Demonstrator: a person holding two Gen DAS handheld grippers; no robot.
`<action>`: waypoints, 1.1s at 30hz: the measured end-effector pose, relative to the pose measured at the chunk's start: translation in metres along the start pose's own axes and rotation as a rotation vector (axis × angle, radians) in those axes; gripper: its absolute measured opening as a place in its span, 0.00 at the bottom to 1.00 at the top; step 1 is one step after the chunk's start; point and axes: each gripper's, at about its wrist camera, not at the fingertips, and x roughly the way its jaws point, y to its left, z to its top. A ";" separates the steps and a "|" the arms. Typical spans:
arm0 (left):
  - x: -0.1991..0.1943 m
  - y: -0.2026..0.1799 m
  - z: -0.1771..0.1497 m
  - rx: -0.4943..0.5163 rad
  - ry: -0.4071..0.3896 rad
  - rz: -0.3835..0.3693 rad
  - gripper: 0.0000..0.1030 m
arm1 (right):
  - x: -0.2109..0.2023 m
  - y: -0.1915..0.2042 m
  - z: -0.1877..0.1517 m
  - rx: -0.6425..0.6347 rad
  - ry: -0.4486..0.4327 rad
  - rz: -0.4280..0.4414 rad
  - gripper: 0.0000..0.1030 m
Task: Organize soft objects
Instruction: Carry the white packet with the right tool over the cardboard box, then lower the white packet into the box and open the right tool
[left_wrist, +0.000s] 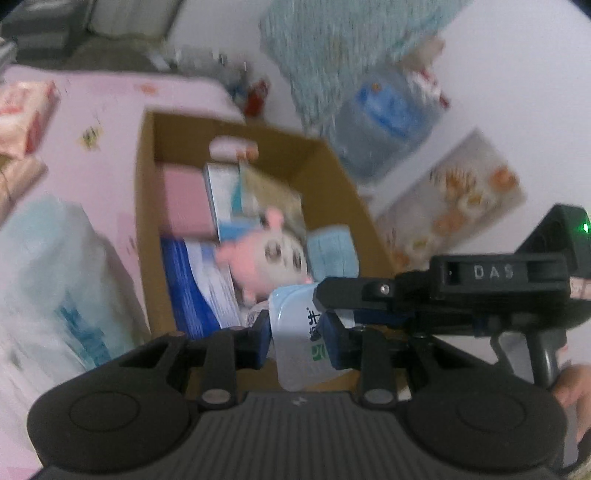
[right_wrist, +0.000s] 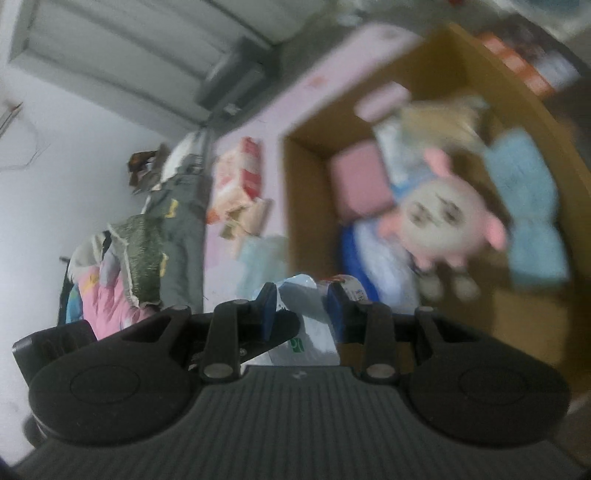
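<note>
Inside cardboard box (left_wrist: 147, 206), pink plush toy (left_wrist: 273, 254), tissue packs (left_wrist: 184, 199), both tools gripping white pack (left_wrist: 295, 350)

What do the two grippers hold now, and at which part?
Both the left gripper and the right gripper pinch the same soft white packet, at its upper end, above the cardboard box.

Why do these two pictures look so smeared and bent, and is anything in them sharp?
Left wrist view: the cardboard box and plush toy are smeared by motion blur, while the left gripper, shut on a white packet, stays fairly crisp. Right wrist view: heavier blur on the toy; the right gripper is sharper. Both lenses bend straight edges and darken the corners.
</note>
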 end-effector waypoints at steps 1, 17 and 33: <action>0.008 -0.001 -0.004 -0.002 0.031 0.007 0.29 | 0.002 -0.011 -0.003 0.024 0.015 0.000 0.31; 0.024 0.004 -0.014 0.002 0.062 0.041 0.36 | 0.074 -0.070 -0.017 0.124 0.184 -0.060 0.40; -0.074 0.050 -0.032 0.018 -0.249 0.150 0.50 | 0.099 -0.059 -0.014 0.027 0.183 -0.100 0.40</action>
